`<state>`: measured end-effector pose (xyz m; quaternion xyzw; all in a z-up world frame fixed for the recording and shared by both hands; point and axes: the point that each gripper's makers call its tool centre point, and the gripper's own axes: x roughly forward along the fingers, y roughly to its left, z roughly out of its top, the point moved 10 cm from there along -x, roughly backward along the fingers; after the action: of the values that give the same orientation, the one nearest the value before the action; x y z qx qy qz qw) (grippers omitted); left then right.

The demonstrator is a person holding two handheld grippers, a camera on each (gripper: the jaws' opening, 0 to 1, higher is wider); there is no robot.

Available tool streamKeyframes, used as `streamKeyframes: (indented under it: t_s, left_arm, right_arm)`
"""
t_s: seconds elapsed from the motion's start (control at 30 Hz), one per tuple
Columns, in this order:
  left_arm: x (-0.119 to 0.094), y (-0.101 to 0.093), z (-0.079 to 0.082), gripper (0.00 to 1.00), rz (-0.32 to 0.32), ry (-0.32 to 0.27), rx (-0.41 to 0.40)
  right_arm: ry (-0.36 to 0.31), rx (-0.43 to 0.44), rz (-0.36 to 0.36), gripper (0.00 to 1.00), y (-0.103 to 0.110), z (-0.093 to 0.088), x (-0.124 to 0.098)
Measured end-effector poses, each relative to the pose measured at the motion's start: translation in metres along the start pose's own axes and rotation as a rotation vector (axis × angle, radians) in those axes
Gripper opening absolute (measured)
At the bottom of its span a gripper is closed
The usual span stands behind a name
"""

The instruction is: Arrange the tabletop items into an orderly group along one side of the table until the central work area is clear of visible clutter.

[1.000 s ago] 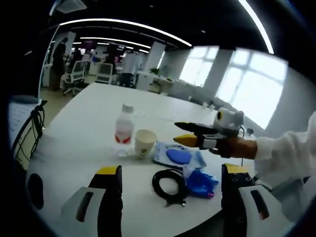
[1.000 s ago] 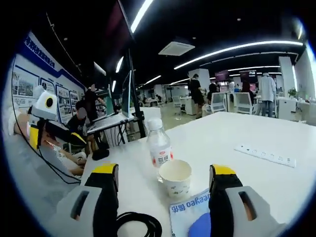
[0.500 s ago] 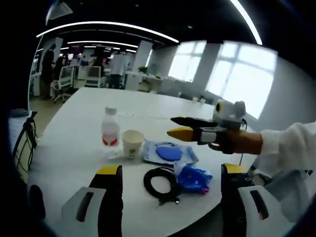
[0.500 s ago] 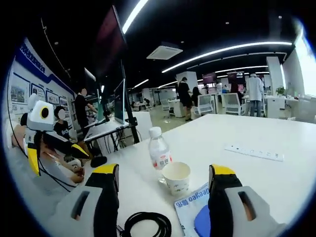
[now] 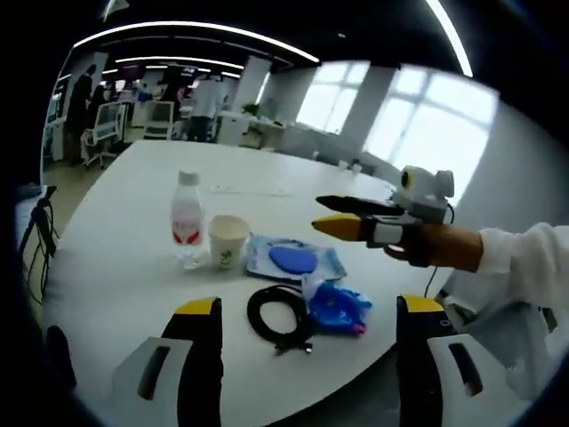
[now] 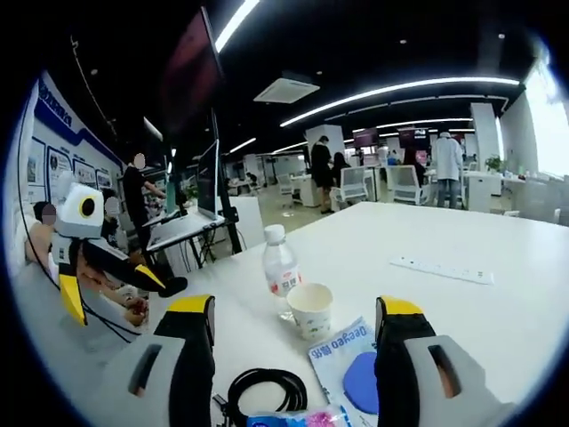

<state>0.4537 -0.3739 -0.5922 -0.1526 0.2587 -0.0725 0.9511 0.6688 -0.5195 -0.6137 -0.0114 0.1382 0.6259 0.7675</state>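
1. In the left gripper view our left gripper (image 5: 302, 351) rises from the bottom edge with its 2 jaws spread wide, nothing between them.
2. In the right gripper view our right gripper (image 6: 293, 351) stands released in the same way, and it holds nothing; it also reaches in from the right of the left gripper view.
3. Just past the jaws lie a black cable coil (image 5: 280, 311) and a blue plastic bag (image 5: 338, 307), near each other at lower centre.
4. Beyond them sit a packet with a blue disc (image 5: 293, 260), a paper cup (image 5: 228, 242) and a water bottle (image 5: 187, 220), close together on the white table (image 5: 116, 258).
5. A power strip (image 6: 442, 269) lies apart, at the right of the right gripper view.
6. We judge the task barely begun: all 5 clustered things sit in the middle area, and none is yet lined up along an edge.
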Motion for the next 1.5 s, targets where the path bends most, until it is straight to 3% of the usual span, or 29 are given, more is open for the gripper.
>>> streamKeyframes:
  t_s: [0.2,0.33,0.43,0.57,0.87,1.17,1.5]
  left_arm:
    - [0.0,0.009,0.011,0.77,0.016,-0.015,-0.04]
    - [0.004,0.019,0.015,0.77,0.027,0.023,0.052]
    - [0.006,0.024,0.025,0.76,0.039,0.031,0.041]
    - [0.018,0.019,0.035,0.76,0.034,0.026,0.048]
    - [0.039,0.004,0.038,0.74,0.026,0.045,0.042]
    - [0.06,0.008,0.037,0.73,0.033,0.069,0.01]
    - [0.084,0.007,0.025,0.72,0.03,0.105,-0.029]
  right_arm:
    - [0.021,-0.015,0.002,0.71,-0.002,-0.005,-0.008]
    - [0.009,0.027,-0.001,0.7,-0.005,-0.008,-0.018]
    - [0.057,0.002,0.017,0.7,-0.011,-0.01,-0.031]
    - [0.051,0.003,0.022,0.7,-0.02,-0.011,-0.045]
    - [0.033,0.05,-0.002,0.7,-0.038,-0.018,-0.065]
    - [0.032,0.082,-0.022,0.69,-0.045,-0.025,-0.085]
    - [0.048,0.11,-0.057,0.69,-0.054,-0.036,-0.103]
